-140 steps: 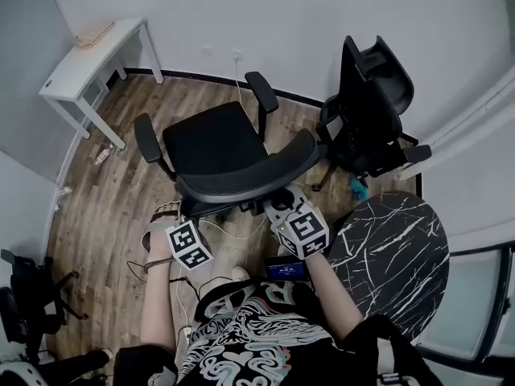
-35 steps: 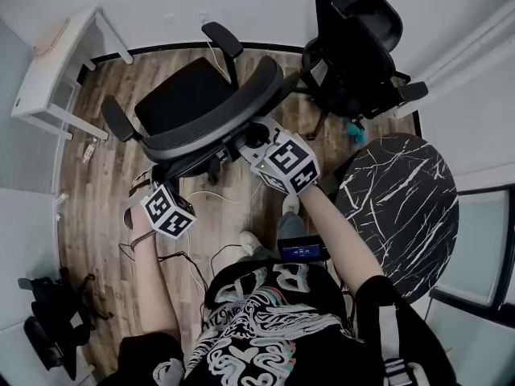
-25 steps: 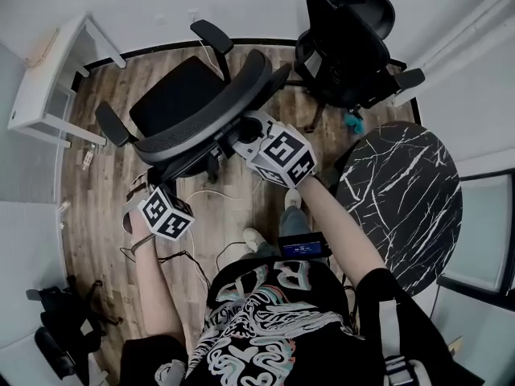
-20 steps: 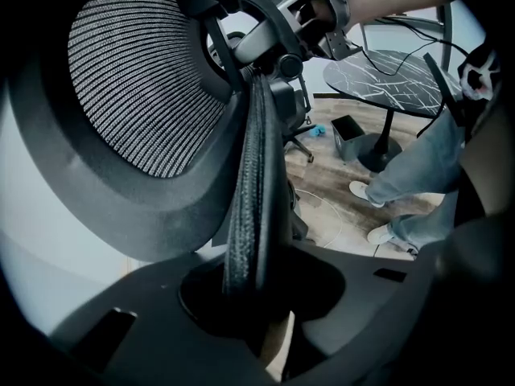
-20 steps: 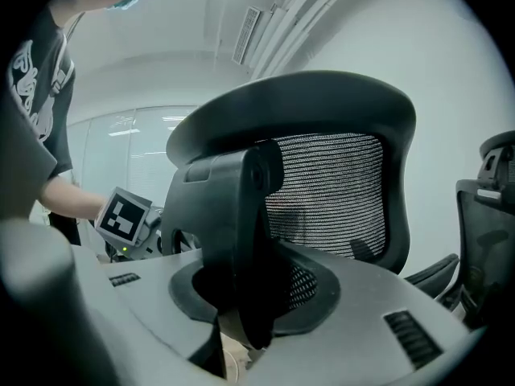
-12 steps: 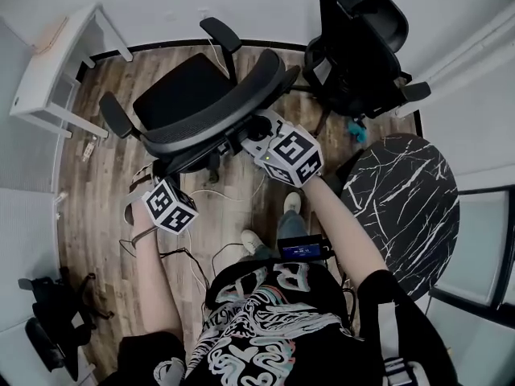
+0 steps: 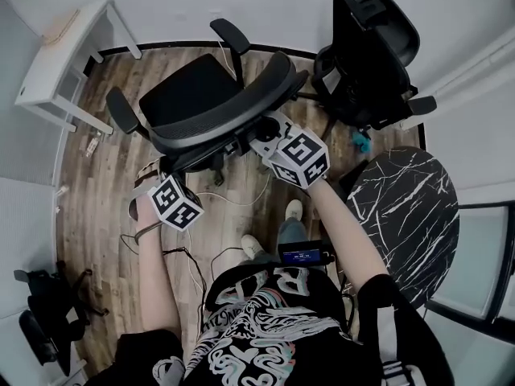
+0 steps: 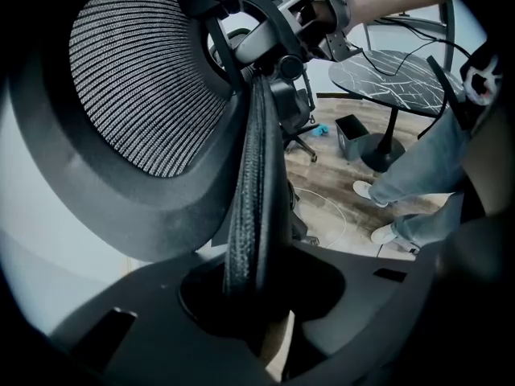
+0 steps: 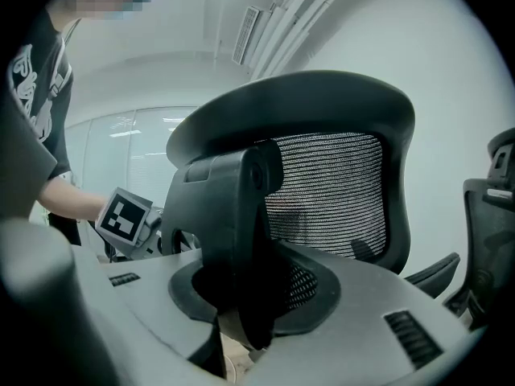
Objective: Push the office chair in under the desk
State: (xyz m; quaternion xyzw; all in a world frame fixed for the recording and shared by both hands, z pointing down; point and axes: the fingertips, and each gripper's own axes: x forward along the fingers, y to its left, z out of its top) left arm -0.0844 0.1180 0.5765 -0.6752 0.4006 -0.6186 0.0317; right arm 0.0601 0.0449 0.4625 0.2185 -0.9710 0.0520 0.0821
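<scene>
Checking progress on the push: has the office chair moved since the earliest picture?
Yes. The office chair has turned its seat toward the white desk at the upper left, and its near armrest is now closer to the desk's legs.

Office chair [image 7: 197, 99]: black woven mesh back, matt black plastic frame. Floor [image 7: 88, 203]: brown wood planks, low sheen. Round counter [image 7: 402, 215], 4 o'clock: glossy black, white-veined marble look.

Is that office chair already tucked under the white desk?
No, the chair stands out on the wood floor, clearly apart from the desk in the corner.
</scene>
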